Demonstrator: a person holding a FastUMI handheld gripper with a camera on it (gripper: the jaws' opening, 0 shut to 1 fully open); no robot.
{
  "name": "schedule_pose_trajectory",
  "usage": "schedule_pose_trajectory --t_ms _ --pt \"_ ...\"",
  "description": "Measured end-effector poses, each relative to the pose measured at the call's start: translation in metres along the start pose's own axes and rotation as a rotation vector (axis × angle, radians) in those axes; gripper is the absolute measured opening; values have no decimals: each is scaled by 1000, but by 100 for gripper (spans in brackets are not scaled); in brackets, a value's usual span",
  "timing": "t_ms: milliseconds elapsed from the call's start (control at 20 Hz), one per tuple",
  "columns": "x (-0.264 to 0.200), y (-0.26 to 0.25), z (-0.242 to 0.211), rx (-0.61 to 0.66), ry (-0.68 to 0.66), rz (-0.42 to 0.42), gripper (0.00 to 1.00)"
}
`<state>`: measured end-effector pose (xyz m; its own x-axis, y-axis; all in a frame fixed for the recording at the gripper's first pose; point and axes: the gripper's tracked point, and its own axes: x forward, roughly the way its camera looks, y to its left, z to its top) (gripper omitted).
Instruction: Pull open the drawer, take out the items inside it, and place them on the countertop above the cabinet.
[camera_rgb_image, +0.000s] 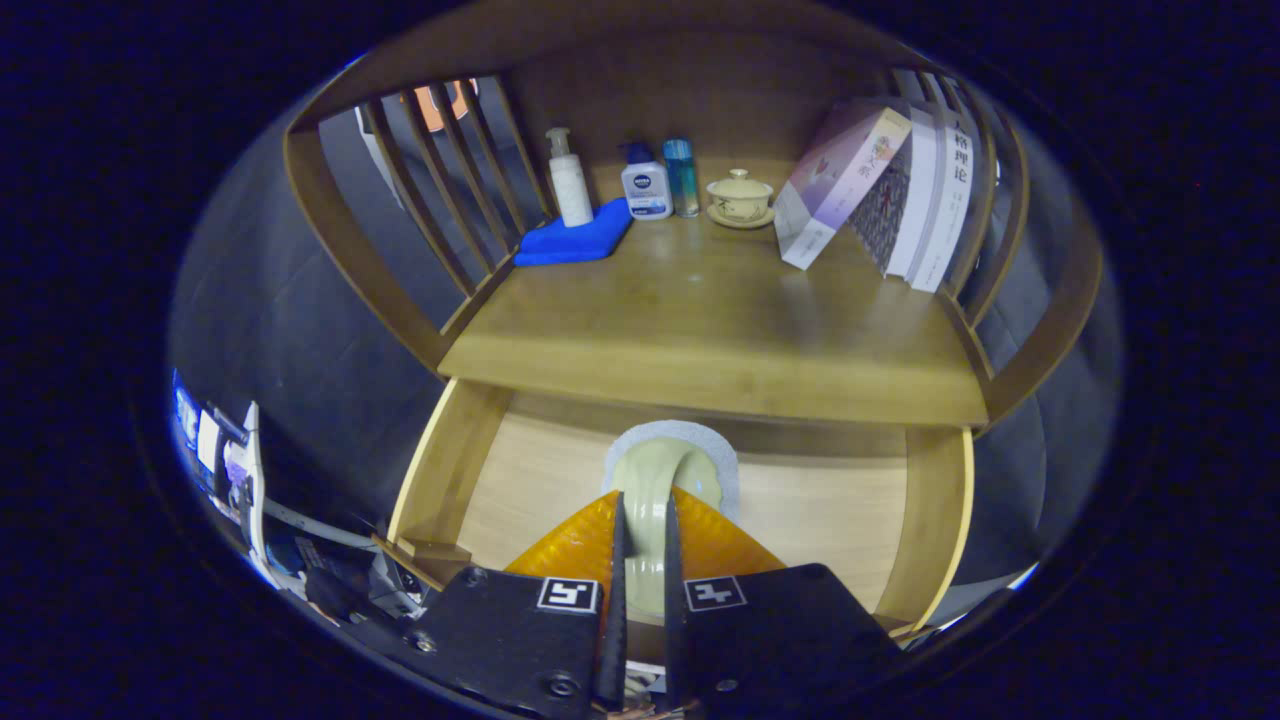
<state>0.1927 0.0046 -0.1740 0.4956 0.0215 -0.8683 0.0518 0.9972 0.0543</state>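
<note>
**Fingers pinching a pale cup over the open drawer**

Starting at the left of the desk: a white pump bottle stands at the back, its base beside a folded blue cloth. Next along, a white bottle with a blue cap, then a slim blue bottle just beside it. Moving to the middle, a small lidded cup on a saucer. Further right, books lean against the slatted side rail.

Below the desk's front edge, the drawer is pulled open, its pale wooden floor showing. Over it, the gripper has its fingers closed narrowly on the rim of a pale green cup, which sits between them. A white round mat shows just behind the cup, inside the drawer.
</note>
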Motion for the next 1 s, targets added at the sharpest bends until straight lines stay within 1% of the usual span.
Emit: schedule_pose_trajectory --t_ms 100,250,500,850,1000 --pt "2 -2 21 -1 -17 -20 18" --pt "12 3 39 24 -16 -25 18" --pt "33 0 77 47 -22 -59 18" --pt "60 -11 130 47 -23 -140 18" --pt "74 -19 141 69 -16 -169 18"
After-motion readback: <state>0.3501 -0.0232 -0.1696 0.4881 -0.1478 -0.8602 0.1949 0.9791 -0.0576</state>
